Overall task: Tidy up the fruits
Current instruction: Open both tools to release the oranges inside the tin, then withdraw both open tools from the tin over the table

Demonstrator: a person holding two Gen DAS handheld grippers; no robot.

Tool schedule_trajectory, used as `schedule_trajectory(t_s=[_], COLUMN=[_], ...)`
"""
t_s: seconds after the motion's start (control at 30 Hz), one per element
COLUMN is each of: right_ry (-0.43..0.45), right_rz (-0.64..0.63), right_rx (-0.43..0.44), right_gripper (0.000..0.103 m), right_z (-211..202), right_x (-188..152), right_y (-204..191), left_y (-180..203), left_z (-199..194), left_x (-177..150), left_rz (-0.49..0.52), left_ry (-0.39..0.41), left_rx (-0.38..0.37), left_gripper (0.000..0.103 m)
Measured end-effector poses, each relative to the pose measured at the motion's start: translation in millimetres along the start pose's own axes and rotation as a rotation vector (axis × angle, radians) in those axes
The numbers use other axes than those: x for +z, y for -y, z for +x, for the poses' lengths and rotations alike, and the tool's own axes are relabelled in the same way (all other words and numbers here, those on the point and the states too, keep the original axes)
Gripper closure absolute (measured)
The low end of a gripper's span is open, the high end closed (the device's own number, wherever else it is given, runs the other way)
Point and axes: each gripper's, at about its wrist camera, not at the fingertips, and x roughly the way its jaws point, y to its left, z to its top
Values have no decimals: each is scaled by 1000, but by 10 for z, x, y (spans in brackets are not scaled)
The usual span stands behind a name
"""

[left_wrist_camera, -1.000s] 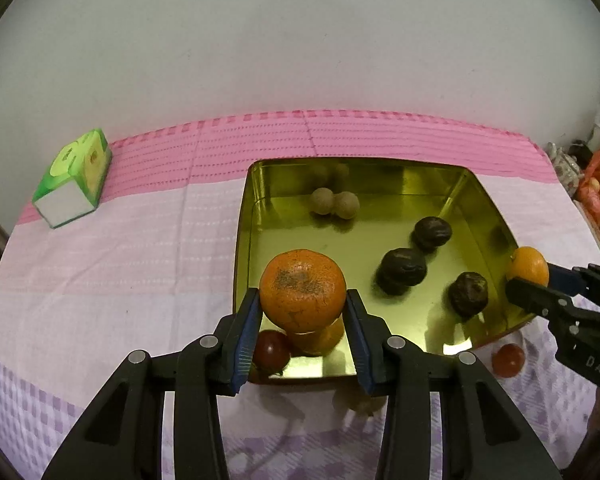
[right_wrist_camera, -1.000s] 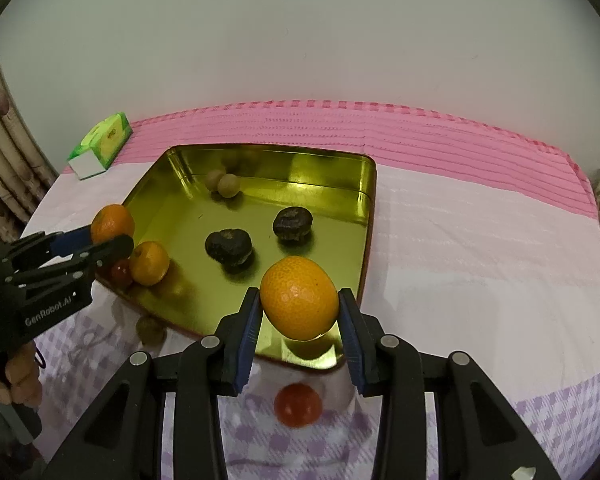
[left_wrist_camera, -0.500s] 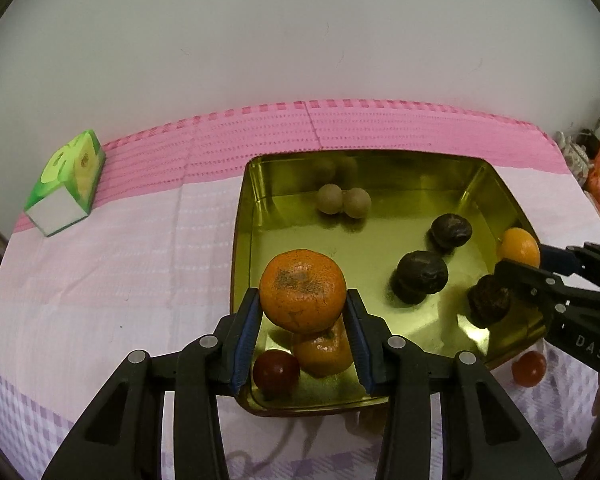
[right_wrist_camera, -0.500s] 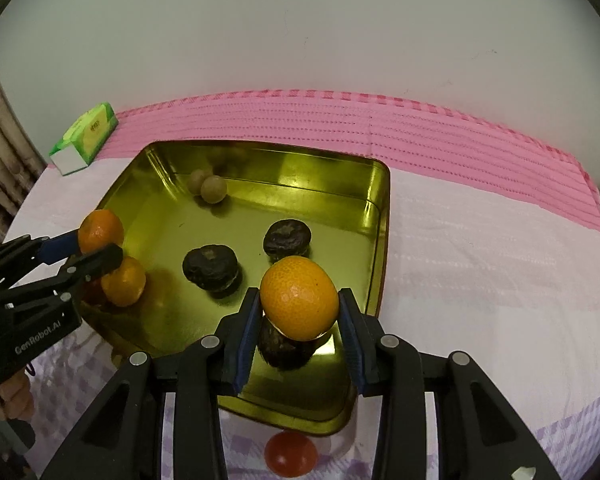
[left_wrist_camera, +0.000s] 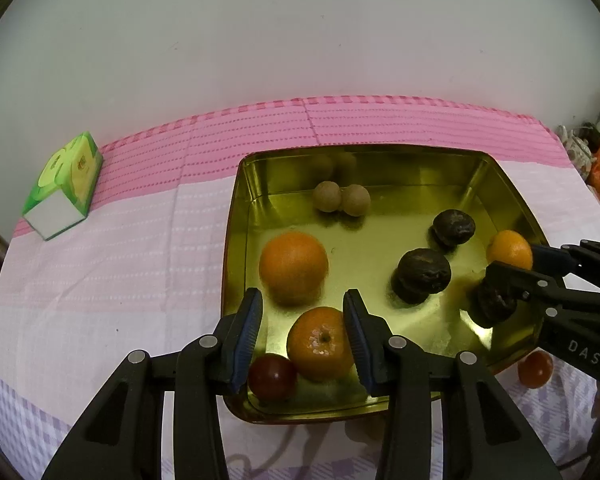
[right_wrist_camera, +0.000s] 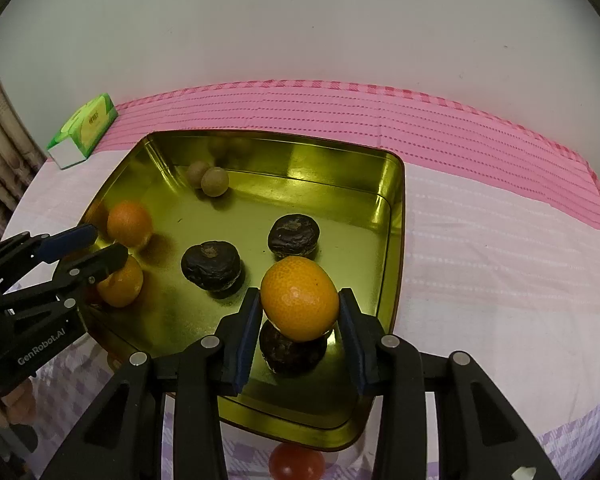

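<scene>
Left gripper [left_wrist_camera: 302, 336]: fingers apart, gripping nothing, above the tray [left_wrist_camera: 236, 240].
Loose orange [left_wrist_camera: 293, 267]: lies inside the tray, just beyond those fingertips.
Right gripper [right_wrist_camera: 299, 328]: clamped on another orange [right_wrist_camera: 299, 298], over a dark fruit [right_wrist_camera: 292, 354].

A gold tray [left_wrist_camera: 236, 240] is sitting under both sets of jaws. A blurred orange [left_wrist_camera: 293, 268] is lying just beyond the left jaws, apart from them. A second orange [left_wrist_camera: 321, 344] is resting between and below those jaws, stem end up, with a dark red fruit [left_wrist_camera: 272, 376] touching it beside the left jaw. A third orange [right_wrist_camera: 299, 298] is being pinched between the right jaws, above a dark wrinkled fruit [right_wrist_camera: 292, 354]. Two more dark fruits [right_wrist_camera: 212, 266] and two tan balls [right_wrist_camera: 214, 181] are lying farther ahead.
</scene>
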Motion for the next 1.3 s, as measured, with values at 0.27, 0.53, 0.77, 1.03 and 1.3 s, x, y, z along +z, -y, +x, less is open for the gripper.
schedule_trajectory(t_s=[0.27,0.53,0.77,1.03,1.3], right_ry=[25,59,84,77,37], right_rz=[-2,9,29,65,86], right_rx=[1,6,7,4,-5], right_gripper=[61,59,59,59,59], right_z=[-130,-359,-592,-758,-709], right_x=[-15,-121,-319,-724,-1091], right_y=[-23,-46,-20,74,121], left_y=[30,85,115,97,71], left_z=[-59,-218,-476,-760,-711], left_x=[-14,-17,-107,-420,-891], left_rz=[3,9,-1,-20,-50], left_ry=[16,44,78,88,19], left_rx=[1,0,2,12,6], left_gripper=[48,44,44,44,44])
